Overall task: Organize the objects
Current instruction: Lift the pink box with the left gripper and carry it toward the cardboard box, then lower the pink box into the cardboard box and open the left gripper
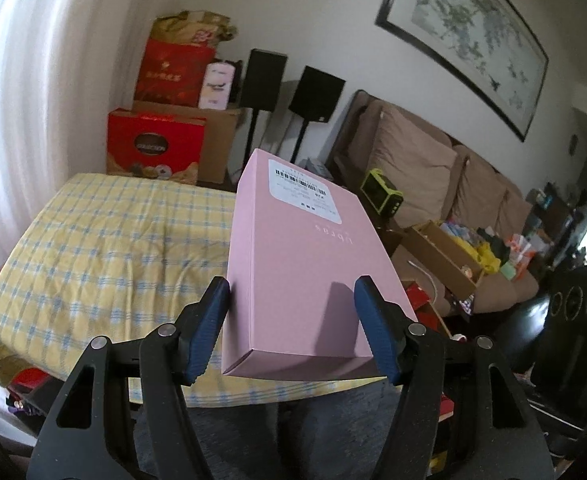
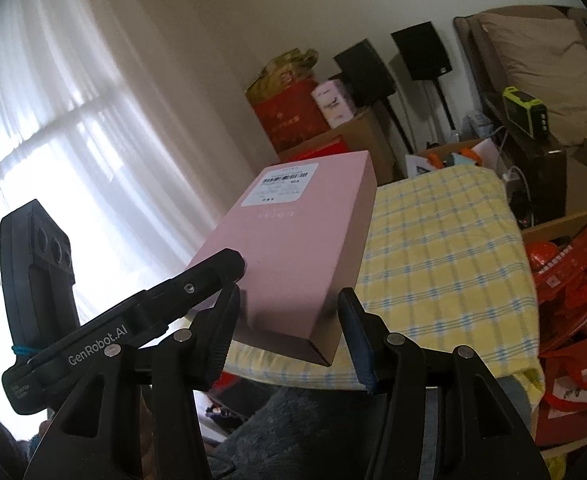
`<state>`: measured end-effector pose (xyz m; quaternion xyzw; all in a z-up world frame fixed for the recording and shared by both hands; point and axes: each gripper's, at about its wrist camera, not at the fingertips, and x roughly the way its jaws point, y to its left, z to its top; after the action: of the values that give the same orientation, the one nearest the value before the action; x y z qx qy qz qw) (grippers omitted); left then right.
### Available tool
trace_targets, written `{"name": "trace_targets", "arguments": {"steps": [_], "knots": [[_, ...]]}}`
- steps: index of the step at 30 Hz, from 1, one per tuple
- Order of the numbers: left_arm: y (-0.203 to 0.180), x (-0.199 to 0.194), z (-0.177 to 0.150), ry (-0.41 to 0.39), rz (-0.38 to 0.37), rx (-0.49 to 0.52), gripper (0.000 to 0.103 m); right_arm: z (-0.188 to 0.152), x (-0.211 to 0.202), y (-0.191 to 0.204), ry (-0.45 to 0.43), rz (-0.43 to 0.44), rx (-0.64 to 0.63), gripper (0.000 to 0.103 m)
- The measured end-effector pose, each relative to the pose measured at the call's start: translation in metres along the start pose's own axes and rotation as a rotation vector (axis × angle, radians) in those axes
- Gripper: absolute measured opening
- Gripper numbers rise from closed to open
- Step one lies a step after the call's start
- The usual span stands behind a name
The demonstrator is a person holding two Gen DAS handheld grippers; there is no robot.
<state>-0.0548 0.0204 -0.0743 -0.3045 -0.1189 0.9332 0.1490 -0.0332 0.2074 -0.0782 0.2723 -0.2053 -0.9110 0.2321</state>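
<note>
A long pink box (image 1: 305, 256) with a white barcode label is held in the air above a table covered in yellow checked cloth (image 1: 105, 248). My left gripper (image 1: 291, 292) is shut on the box's near end, one blue pad on each long side. In the right wrist view the same pink box (image 2: 293, 252) lies between the fingers of my right gripper (image 2: 289, 308). The left finger touches the box; the right finger stands beside its near corner, and contact there is unclear. The left gripper's body (image 2: 125, 320) reaches in from the left.
Red gift boxes (image 1: 157, 148) and cardboard boxes stack beyond the table by the curtain. Two black speakers (image 1: 317, 94) stand on poles. A brown sofa (image 1: 433, 172) holds an open cardboard box of items (image 1: 449, 252). Red bags (image 2: 573, 280) lie right of the table.
</note>
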Motion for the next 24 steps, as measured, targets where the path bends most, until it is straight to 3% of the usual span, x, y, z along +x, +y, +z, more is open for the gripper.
{"name": "trace_targets", "arguments": {"steps": [12, 24], "knots": [[-0.064, 0.029, 0.014, -0.007, -0.046, 0.098, 0.06, 0.019, -0.041, -0.042, -0.116, -0.054, 0.086, 0.051], [-0.128, 0.067, 0.016, 0.01, -0.15, 0.181, 0.06, 0.03, -0.082, -0.09, -0.209, -0.15, 0.151, 0.051]]}}
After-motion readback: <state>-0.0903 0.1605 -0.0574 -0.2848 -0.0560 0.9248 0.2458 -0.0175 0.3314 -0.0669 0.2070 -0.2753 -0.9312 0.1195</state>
